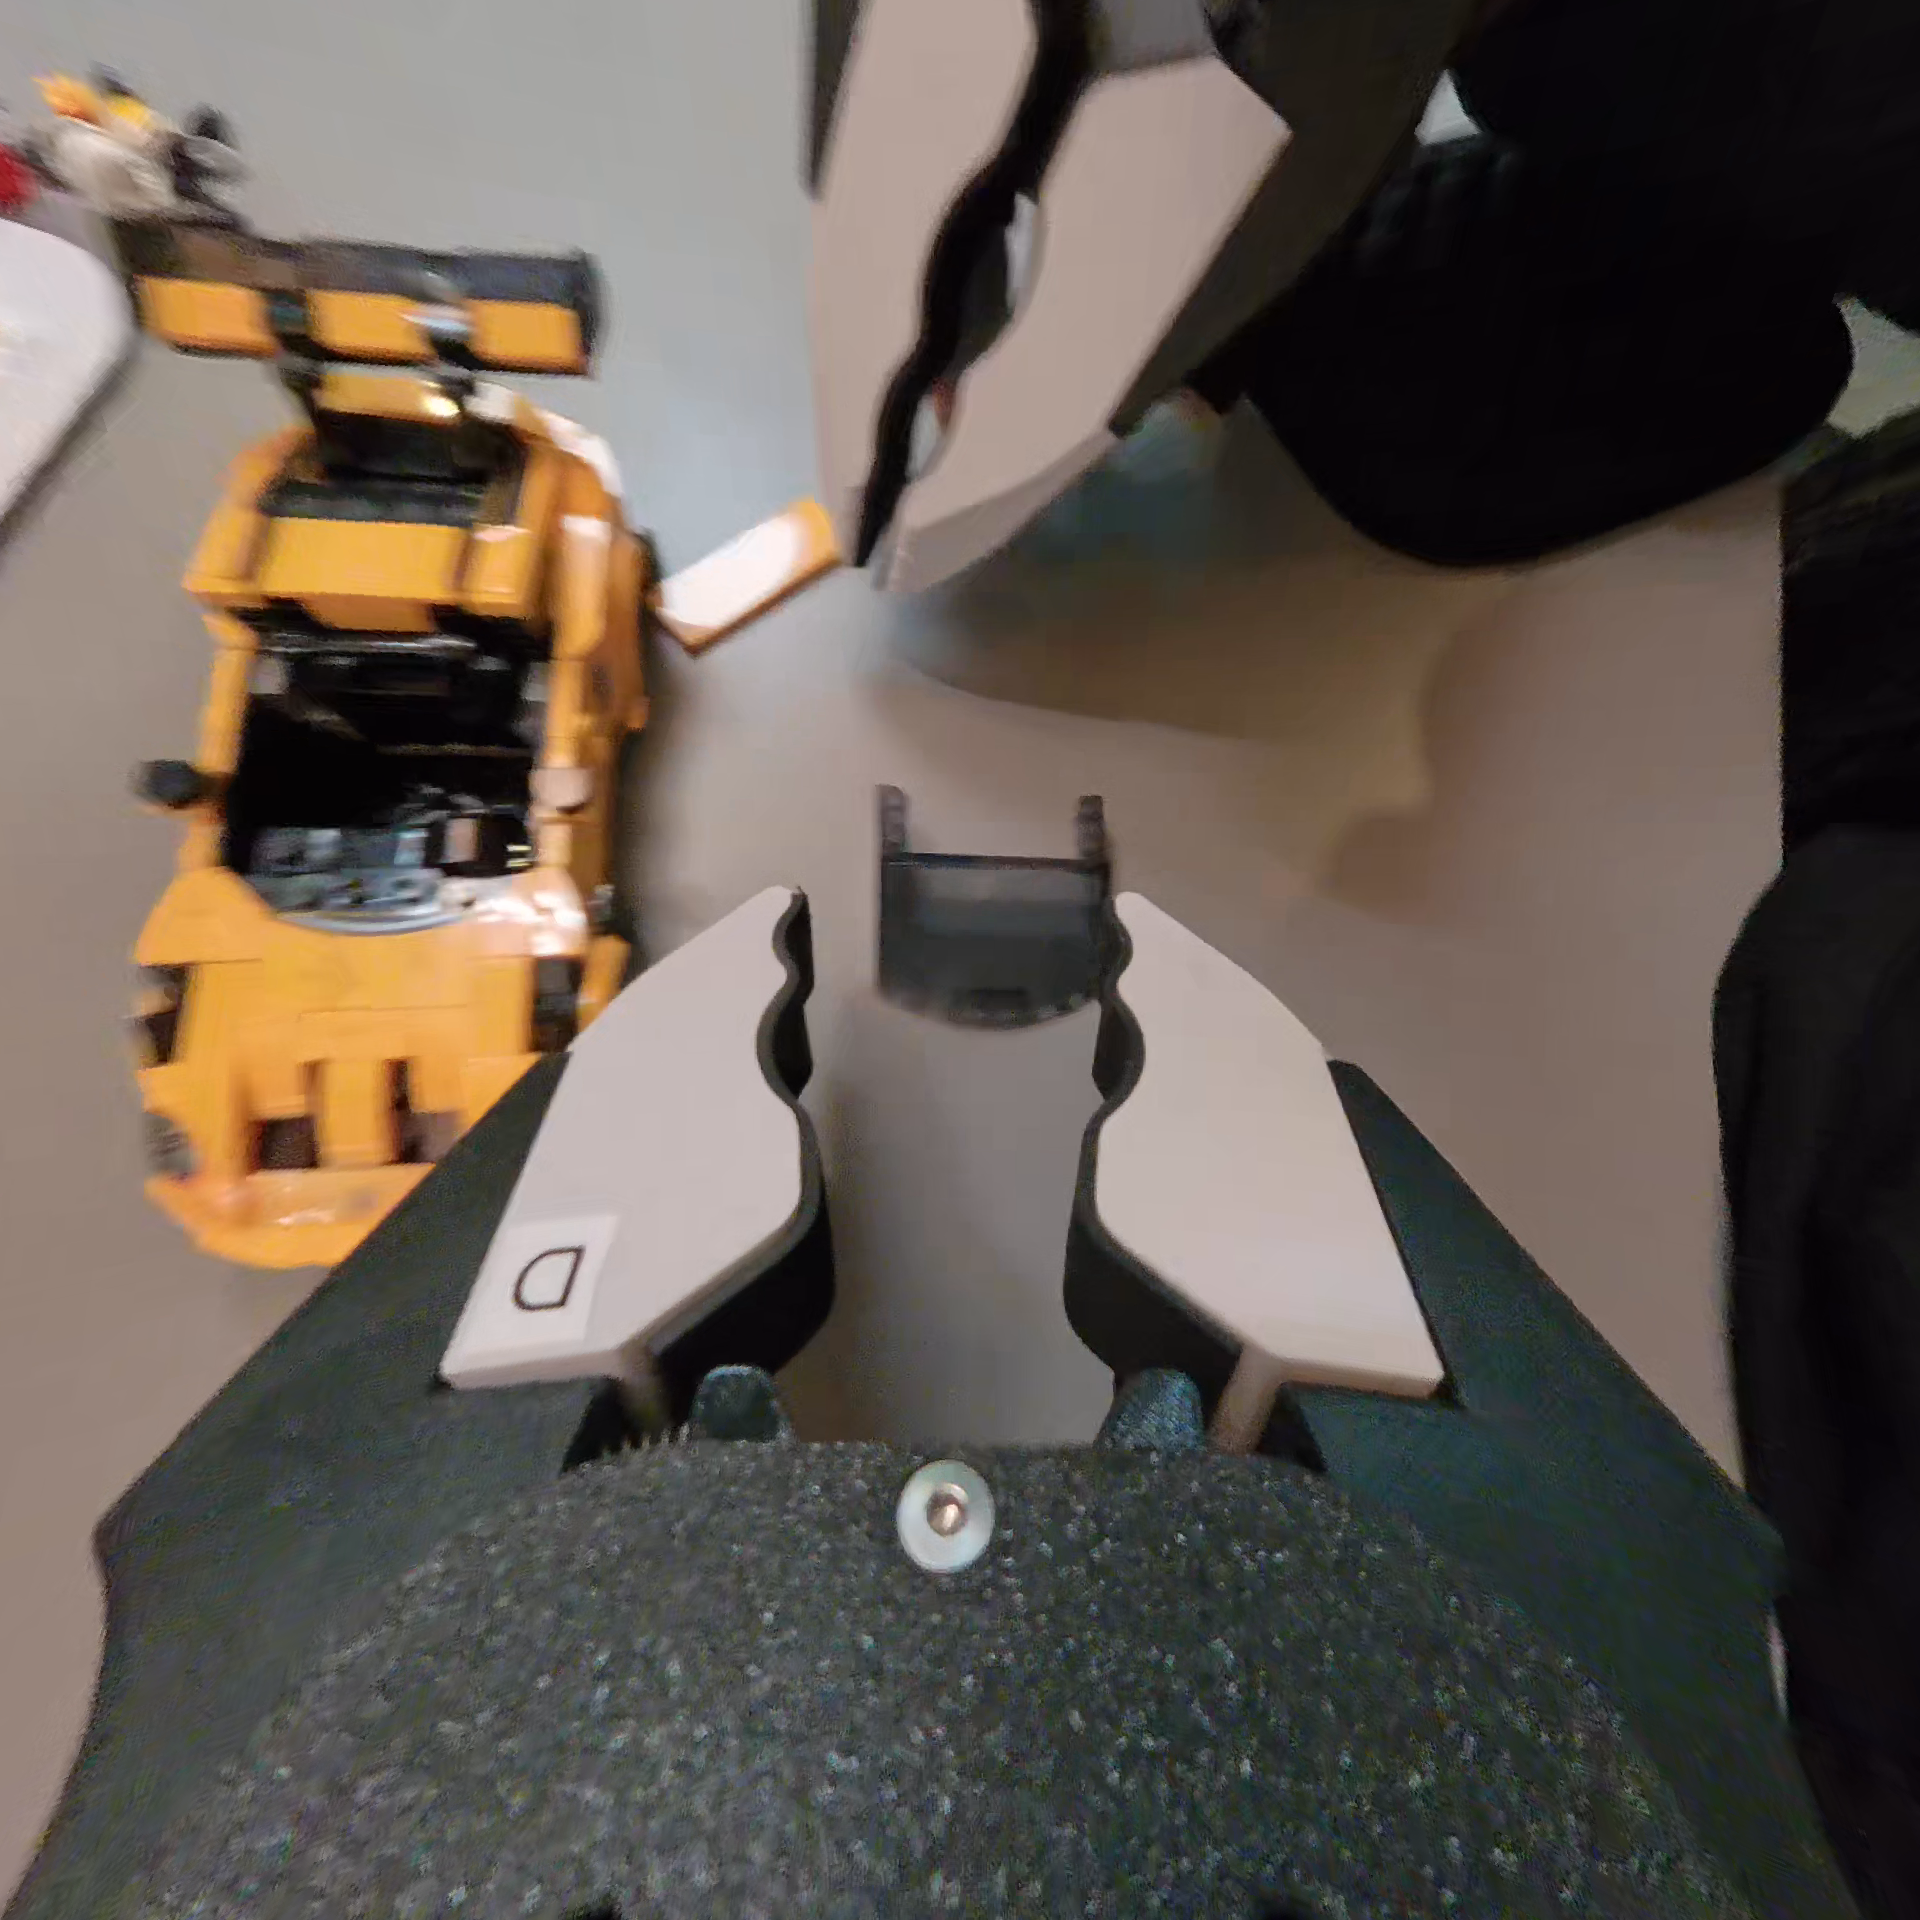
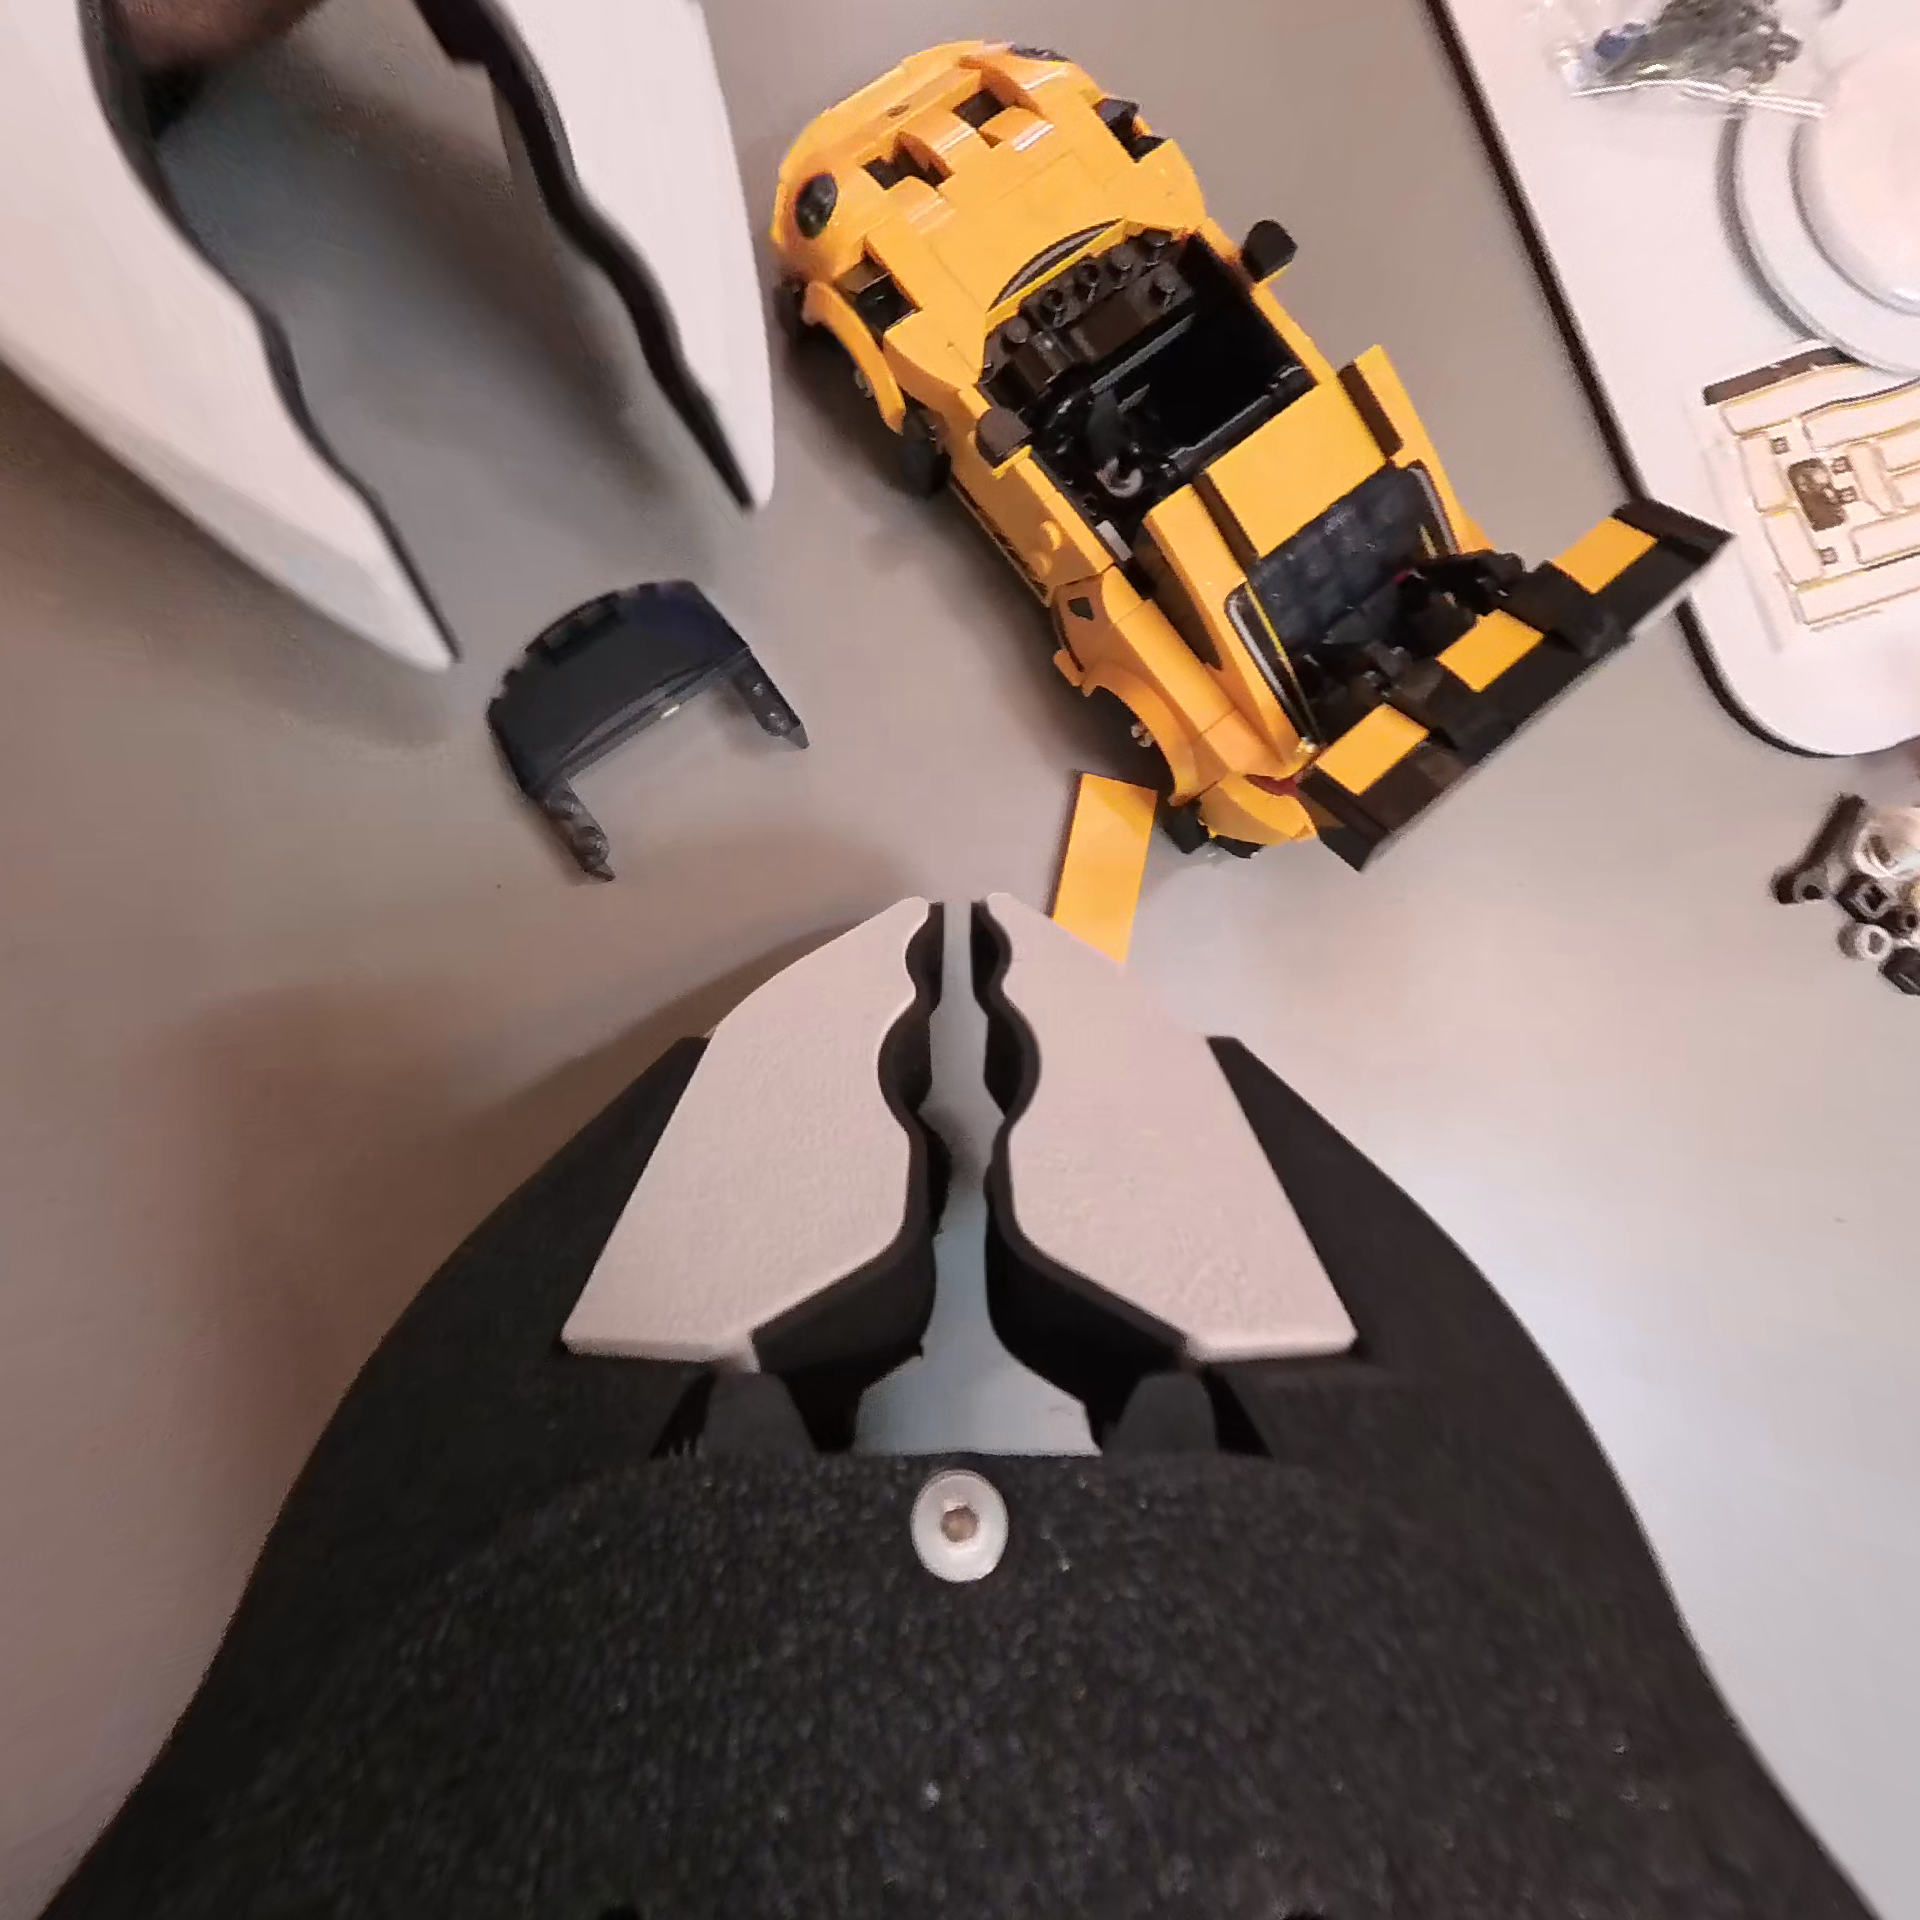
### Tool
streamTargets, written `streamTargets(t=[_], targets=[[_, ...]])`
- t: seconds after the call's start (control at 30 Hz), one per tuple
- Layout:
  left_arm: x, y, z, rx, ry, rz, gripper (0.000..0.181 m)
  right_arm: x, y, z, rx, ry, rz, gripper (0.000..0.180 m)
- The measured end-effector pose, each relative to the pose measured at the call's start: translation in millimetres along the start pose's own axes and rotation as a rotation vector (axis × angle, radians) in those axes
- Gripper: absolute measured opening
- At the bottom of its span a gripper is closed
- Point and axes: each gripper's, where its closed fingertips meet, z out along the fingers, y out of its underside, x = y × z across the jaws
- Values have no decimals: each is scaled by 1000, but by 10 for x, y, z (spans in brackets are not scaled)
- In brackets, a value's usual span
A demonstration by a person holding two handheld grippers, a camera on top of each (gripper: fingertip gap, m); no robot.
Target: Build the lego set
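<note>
A yellow and black lego car (image 2: 935,197) stands on the grey table, roof open; it also shows in the left wrist view (image 1: 353,997). A dark see-through windscreen piece (image 2: 613,686) lies on the table. In the left wrist view it (image 1: 987,925) lies just ahead of my left gripper (image 1: 958,902), close to the right fingertip. That gripper is open and holds nothing, and hovers over the piece in the right wrist view (image 2: 601,577). A flat yellow tile (image 2: 1107,862) lies by the car's rear. My right gripper (image 2: 956,909) is closed to a thin slit, nothing between the pads, its tips beside the tile (image 1: 748,577).
A white board (image 2: 1558,208) at the right carries plates (image 2: 1849,208), a sticker sheet (image 2: 1818,499) and a bag of parts (image 2: 1683,42). Small dark and white loose parts (image 2: 1860,894) lie at the right edge. A person's dark clothing (image 1: 1818,935) is at the right. The tips of one gripper are about 8 cm away from the tips of the other.
</note>
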Motion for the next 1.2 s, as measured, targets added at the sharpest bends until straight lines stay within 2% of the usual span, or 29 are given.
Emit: streamTargets(t=[0.13, 0.23, 0.33, 0.4, 0.47, 0.7, 0.9, 1.07, 1.2], targets=[[-442, -97, -259, 94, -168, 6, 49, 94, 11, -22, 10, 30, 37, 13], [-796, -15, -384, 83, -270, 12, 60, 171, 44, 2, 3, 48, 74, 21], [-890, 105, -297, 42, -184, -49, 80, 198, 57, 42, -8, 45, 102, 25], [-927, 215, -192, -29, -157, -50, 87, 207, 49, 70, -16, 43, 112, 25], [-951, 327, -106, -119, -173, -18, 85, 217, 47, 98, -32, 43, 116, 25], [-759, 368, -132, -185, -214, -18, 77, 236, 79, 163, -65, 49, 112, 24], [-598, 350, -176, -152, -177, -18, 70, 278, 108, 145, -79, 73, 109, 19], [-587, 346, -180, -141, -168, -26, 69, 266, 74, 43, -48, 92, 103, 22], [-585, 343, -177, -142, -170, -26, 69, 73, -57, -52, 16, 28, 132, 22]])
